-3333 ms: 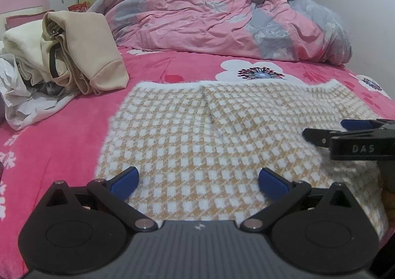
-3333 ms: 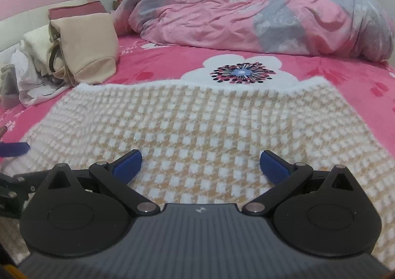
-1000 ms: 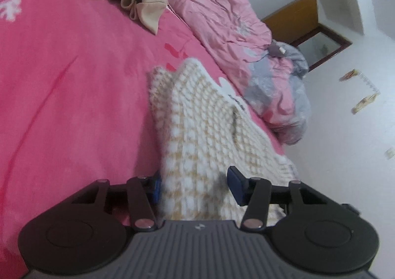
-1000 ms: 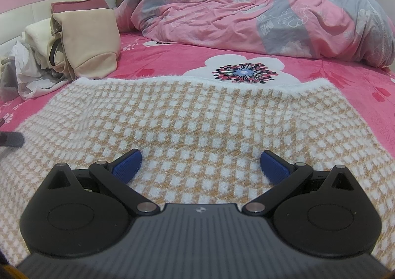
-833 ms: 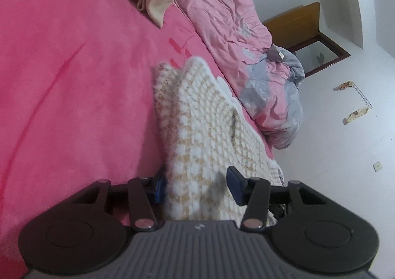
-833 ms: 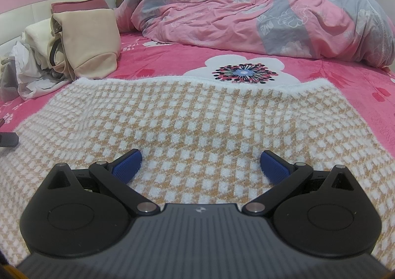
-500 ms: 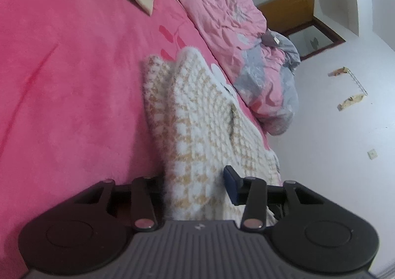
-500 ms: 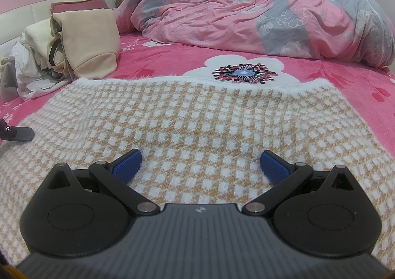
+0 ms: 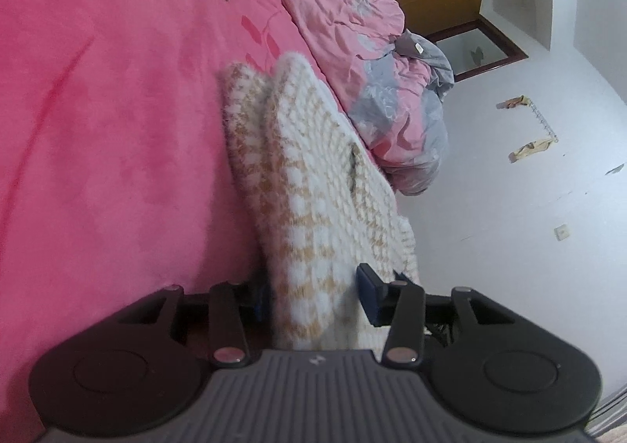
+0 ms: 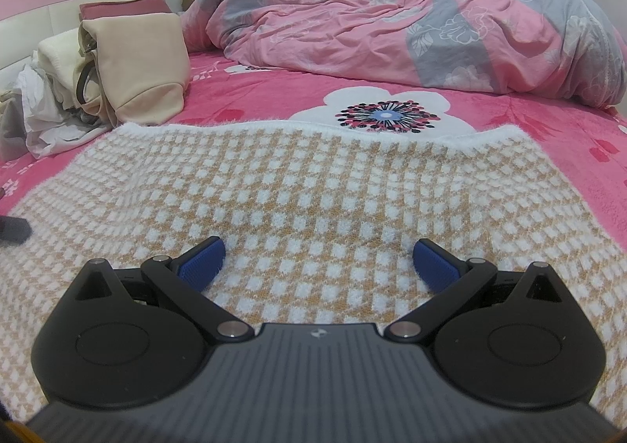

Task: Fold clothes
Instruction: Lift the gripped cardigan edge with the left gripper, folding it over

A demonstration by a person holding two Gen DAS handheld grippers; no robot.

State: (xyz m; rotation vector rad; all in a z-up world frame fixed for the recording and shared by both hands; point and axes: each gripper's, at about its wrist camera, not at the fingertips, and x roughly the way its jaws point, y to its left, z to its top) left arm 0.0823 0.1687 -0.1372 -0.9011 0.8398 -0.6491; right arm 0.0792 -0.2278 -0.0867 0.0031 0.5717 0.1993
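Rolled sideways since earlier, left gripper (image 9: 313,296) now pinches the checked sweater's (image 10: 313,188) nine-o'clock edge; right gripper (image 10: 317,260) hovers spread. Next: carry edge toward three o'clock.

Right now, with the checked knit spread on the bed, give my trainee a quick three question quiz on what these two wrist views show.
1. True or false: the right hand-held gripper grips the checked knit.
2. Multiple choice: what lies between the fingers of the left hand-held gripper? A) the beige garment B) an edge of the checked knit C) the quilt
3. Fill in: beyond the knit's far edge, the pink bedsheet shows a printed ____.

Key: 1 false, its jaws are wide open over the knit. 2 B. 3 flower.
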